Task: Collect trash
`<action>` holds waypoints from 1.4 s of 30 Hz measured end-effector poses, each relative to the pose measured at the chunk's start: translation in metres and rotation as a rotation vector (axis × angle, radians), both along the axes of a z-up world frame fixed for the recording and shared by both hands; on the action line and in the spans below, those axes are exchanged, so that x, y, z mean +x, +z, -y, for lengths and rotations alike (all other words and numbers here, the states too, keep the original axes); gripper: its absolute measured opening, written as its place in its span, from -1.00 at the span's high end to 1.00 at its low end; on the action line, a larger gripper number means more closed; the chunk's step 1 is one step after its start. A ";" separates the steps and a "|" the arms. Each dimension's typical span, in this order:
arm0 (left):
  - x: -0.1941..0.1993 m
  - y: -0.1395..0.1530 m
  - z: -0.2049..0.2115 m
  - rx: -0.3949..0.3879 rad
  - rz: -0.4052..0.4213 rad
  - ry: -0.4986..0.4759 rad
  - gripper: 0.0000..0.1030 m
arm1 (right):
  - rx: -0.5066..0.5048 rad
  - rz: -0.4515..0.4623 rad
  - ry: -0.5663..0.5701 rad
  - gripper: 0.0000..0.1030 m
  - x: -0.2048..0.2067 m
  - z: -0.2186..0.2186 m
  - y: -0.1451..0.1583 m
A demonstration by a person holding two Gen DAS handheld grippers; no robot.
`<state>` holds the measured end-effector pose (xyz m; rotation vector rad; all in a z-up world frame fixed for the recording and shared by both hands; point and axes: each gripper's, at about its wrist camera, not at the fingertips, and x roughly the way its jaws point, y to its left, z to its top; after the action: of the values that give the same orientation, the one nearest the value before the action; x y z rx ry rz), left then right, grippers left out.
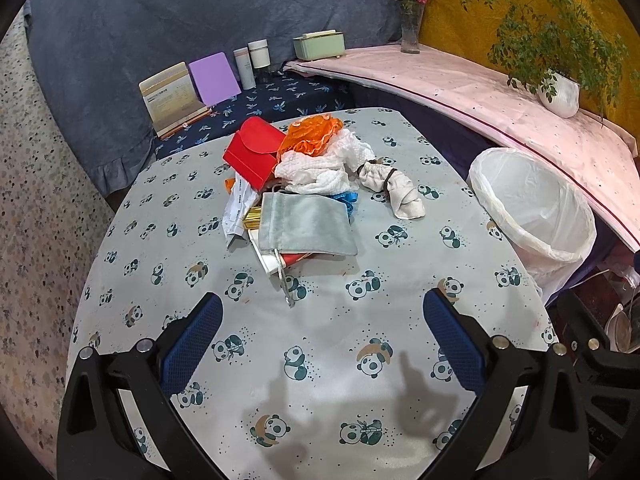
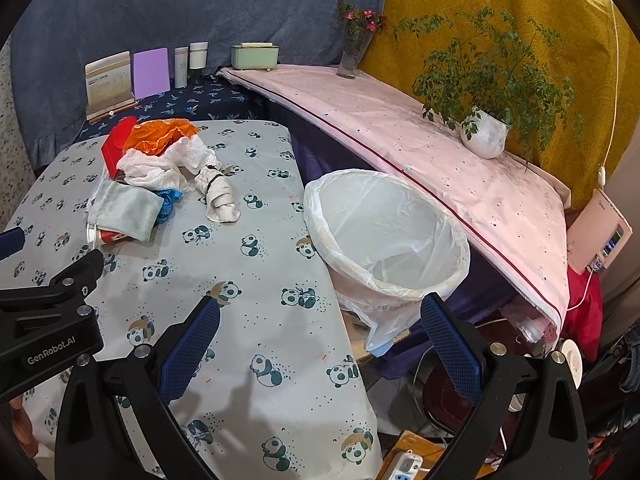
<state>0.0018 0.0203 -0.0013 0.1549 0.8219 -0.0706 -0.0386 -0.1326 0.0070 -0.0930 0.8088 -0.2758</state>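
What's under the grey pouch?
Under the grey pouch, a red-and-white packet and a gold box poke out, beside white paper. The rest is covered.

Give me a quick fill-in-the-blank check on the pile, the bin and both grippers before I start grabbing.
1. The orange bag sits on top of the pile, against a ____ box.
2. The bin is lined with a white plastic bag and has ____ inside it.
3. The fingers of the left gripper and of the right gripper are spread ____.
4. The grey pouch lies on the side of the pile ____ to the grippers.

Missing words: red; nothing; open; nearest
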 end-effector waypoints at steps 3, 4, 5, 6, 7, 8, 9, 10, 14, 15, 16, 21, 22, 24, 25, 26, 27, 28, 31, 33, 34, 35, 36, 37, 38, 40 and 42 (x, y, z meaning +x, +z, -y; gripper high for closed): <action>0.002 -0.002 0.001 0.000 -0.002 -0.002 -0.86 | 0.004 0.000 0.000 -0.87 0.002 0.000 -0.001; 0.002 -0.003 0.001 0.001 -0.001 -0.001 -0.86 | 0.004 0.000 0.000 -0.87 0.003 0.000 -0.001; 0.003 -0.004 0.000 0.002 -0.001 -0.001 -0.86 | 0.005 0.001 0.000 -0.87 0.004 0.000 -0.002; 0.003 -0.005 0.000 0.001 -0.001 -0.001 -0.86 | 0.008 0.002 0.000 -0.87 0.005 0.001 -0.002; 0.004 -0.005 -0.002 -0.002 -0.001 0.000 -0.86 | 0.011 0.004 0.000 -0.87 0.005 0.001 -0.002; 0.005 -0.006 -0.003 -0.004 0.001 0.001 -0.86 | 0.014 0.006 -0.001 -0.87 0.006 0.001 -0.002; 0.007 -0.007 -0.004 -0.006 0.006 0.003 -0.86 | 0.018 0.008 -0.002 -0.87 0.008 0.002 -0.003; 0.007 -0.007 -0.006 -0.009 0.012 0.005 -0.86 | 0.021 0.012 -0.003 -0.87 0.009 0.002 -0.003; 0.014 -0.009 -0.016 -0.029 0.024 0.013 -0.86 | 0.026 0.026 -0.009 -0.87 0.017 0.003 -0.003; 0.018 -0.010 -0.019 -0.035 0.016 0.015 -0.86 | 0.024 0.031 -0.010 -0.87 0.020 0.003 -0.004; 0.020 -0.011 -0.022 -0.039 0.012 0.017 -0.86 | 0.017 0.033 -0.013 -0.87 0.023 0.002 -0.004; 0.034 -0.012 -0.035 0.004 0.039 0.049 -0.86 | -0.021 0.050 -0.011 -0.87 0.043 -0.005 -0.004; 0.039 -0.014 -0.038 0.015 0.042 0.051 -0.86 | -0.023 0.055 -0.006 -0.87 0.047 -0.007 -0.004; 0.048 -0.017 -0.045 0.012 0.029 0.049 -0.86 | -0.012 0.064 0.010 -0.87 0.057 -0.011 -0.004; 0.052 -0.019 -0.047 0.005 0.018 0.049 -0.86 | -0.005 0.065 0.017 -0.87 0.062 -0.013 -0.005; 0.060 -0.023 -0.053 -0.006 -0.004 0.056 -0.86 | 0.002 0.061 0.023 -0.87 0.068 -0.015 -0.006; 0.066 -0.024 -0.056 -0.020 -0.014 0.057 -0.86 | 0.006 0.057 0.030 -0.87 0.075 -0.017 -0.008; 0.070 -0.026 -0.058 -0.032 -0.017 0.053 -0.86 | 0.007 0.058 0.037 -0.87 0.081 -0.020 -0.009; 0.086 -0.029 -0.064 -0.049 -0.020 0.049 -0.86 | 0.018 0.049 0.053 -0.86 0.102 -0.026 -0.015; 0.100 -0.033 -0.065 -0.067 -0.031 0.040 -0.86 | 0.033 0.039 0.065 -0.85 0.115 -0.028 -0.019; 0.108 -0.036 -0.066 -0.082 -0.049 0.036 -0.86 | 0.040 0.039 0.069 -0.85 0.120 -0.029 -0.020; 0.113 -0.038 -0.066 -0.095 -0.059 0.033 -0.86 | 0.045 0.040 0.072 -0.85 0.126 -0.031 -0.022; 0.120 -0.042 -0.067 -0.110 -0.076 0.032 -0.84 | 0.051 0.038 0.075 -0.85 0.132 -0.031 -0.024; 0.126 -0.045 -0.067 -0.121 -0.091 0.029 -0.73 | 0.059 0.035 0.077 -0.84 0.137 -0.032 -0.025; 0.130 -0.048 -0.066 -0.128 -0.104 0.019 -0.65 | 0.069 0.031 0.079 -0.83 0.143 -0.032 -0.027; 0.136 -0.053 -0.065 -0.136 -0.129 0.007 -0.40 | 0.093 0.027 0.086 -0.80 0.153 -0.032 -0.031; 0.139 -0.057 -0.065 -0.151 -0.149 -0.004 -0.18 | 0.112 0.016 0.093 -0.71 0.163 -0.033 -0.036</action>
<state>0.1411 0.0853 -0.0578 0.0083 0.9612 -0.1491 0.1248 -0.1000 -0.0289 -0.0228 0.8001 -0.1428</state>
